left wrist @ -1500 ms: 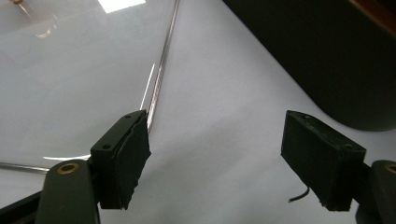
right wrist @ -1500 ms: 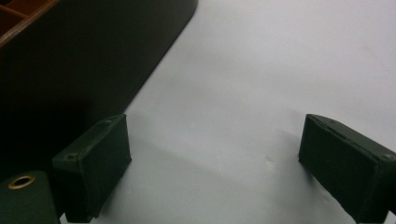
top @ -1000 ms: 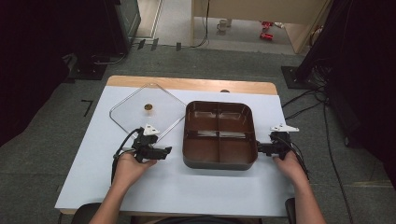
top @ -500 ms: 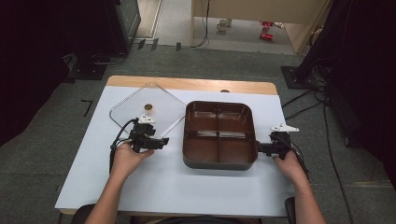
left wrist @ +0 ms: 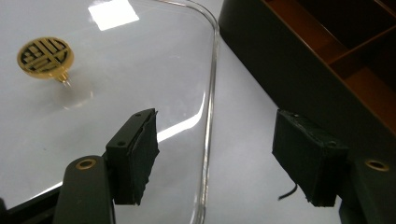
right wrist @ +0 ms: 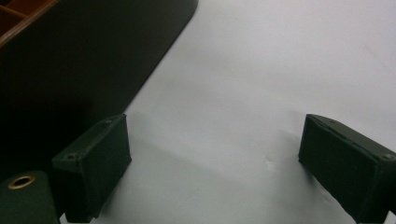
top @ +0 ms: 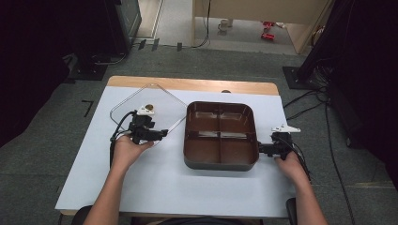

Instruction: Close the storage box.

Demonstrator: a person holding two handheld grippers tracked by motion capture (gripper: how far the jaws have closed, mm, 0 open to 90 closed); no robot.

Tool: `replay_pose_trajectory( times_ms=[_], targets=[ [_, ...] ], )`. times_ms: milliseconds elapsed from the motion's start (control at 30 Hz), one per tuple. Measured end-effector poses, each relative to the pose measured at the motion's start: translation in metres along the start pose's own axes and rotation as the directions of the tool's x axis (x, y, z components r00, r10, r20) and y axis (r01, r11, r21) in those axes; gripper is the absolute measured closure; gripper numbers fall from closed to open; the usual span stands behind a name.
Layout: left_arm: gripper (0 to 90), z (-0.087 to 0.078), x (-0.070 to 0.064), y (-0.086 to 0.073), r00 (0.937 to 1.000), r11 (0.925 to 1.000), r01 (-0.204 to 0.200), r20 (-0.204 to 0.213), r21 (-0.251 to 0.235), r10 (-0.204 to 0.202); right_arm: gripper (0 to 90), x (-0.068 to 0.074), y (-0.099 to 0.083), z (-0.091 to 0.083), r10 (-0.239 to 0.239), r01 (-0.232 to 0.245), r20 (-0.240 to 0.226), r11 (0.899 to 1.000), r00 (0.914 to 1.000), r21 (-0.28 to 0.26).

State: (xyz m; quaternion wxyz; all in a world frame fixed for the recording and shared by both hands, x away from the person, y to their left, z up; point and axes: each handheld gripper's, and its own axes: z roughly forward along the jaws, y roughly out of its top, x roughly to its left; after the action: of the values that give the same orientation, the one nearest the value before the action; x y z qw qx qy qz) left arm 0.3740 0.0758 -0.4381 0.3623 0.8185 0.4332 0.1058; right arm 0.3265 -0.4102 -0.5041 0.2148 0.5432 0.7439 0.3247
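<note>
Clear square plastic lid (top: 148,110) lies flat left of the brown four-compartment tray (top: 220,135); our left gripper (left wrist: 217,158) gapes wide astride its rim to grasp it, right gripper (right wrist: 215,170) open, empty, beside the tray.

High view overhead; gripper views close, sharing tray (top: 220,133)

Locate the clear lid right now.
In the high view the clear lid lies flat on the table's left half, just left of the brown divided tray. The left gripper straddles its near edge, jaws open.
</note>
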Motion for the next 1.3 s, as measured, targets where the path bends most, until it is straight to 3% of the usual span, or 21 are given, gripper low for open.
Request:
replay_pose_trajectory(
  times_ms=[200,500,667,733,967,1067,1200,1300],
  targets=[
    [32.2,0.002,0.011,0.008,0.9995,0.9995,0.030,0.008,-0.013,-0.030,8.5,0.000,0.000,0.000,-0.001,0.001,0.001,1.000,1.0000,0.000],
    [30.8,0.004,0.020,0.019,0.9999,0.9996,0.014,0.004,-0.026,-0.014,8.5,0.000,0.000,0.000,-0.002,0.002,0.001,1.000,1.0000,0.000],
    [32.2,0.004,0.031,0.025,0.9997,0.9989,0.005,-0.024,-0.048,-0.006,8.5,0.000,0.000,0.000,-0.002,0.002,0.002,1.000,1.0000,0.000],
    [33.1,0.004,0.039,0.027,0.9991,0.9975,0.021,-0.034,-0.067,-0.023,8.5,0.000,0.000,0.000,-0.002,0.002,0.002,1.000,1.0000,0.000],
    [33.4,0.008,0.054,0.033,0.9976,0.9964,0.058,-0.035,-0.062,-0.060,8.5,0.000,0.000,0.000,-0.003,0.003,0.002,1.000,1.0000,0.000],
    [34.8,0.013,0.060,0.034,0.9964,0.9958,0.066,-0.049,-0.063,-0.070,8.5,0.000,0.000,0.000,-0.003,0.003,0.002,1.000,1.0000,0.001],
    [35.5,0.022,0.068,0.036,0.9939,0.9973,0.041,-0.100,-0.060,-0.047,8.4,0.000,0.000,0.000,-0.003,0.003,0.002,1.000,1.0000,0.001],
    [36.5,0.032,0.076,0.036,0.9924,0.9964,0.066,-0.100,-0.054,-0.071,8.4,0.000,0.000,0.000,-0.003,0.003,0.002,1.000,1.0000,0.000]
  ],
)
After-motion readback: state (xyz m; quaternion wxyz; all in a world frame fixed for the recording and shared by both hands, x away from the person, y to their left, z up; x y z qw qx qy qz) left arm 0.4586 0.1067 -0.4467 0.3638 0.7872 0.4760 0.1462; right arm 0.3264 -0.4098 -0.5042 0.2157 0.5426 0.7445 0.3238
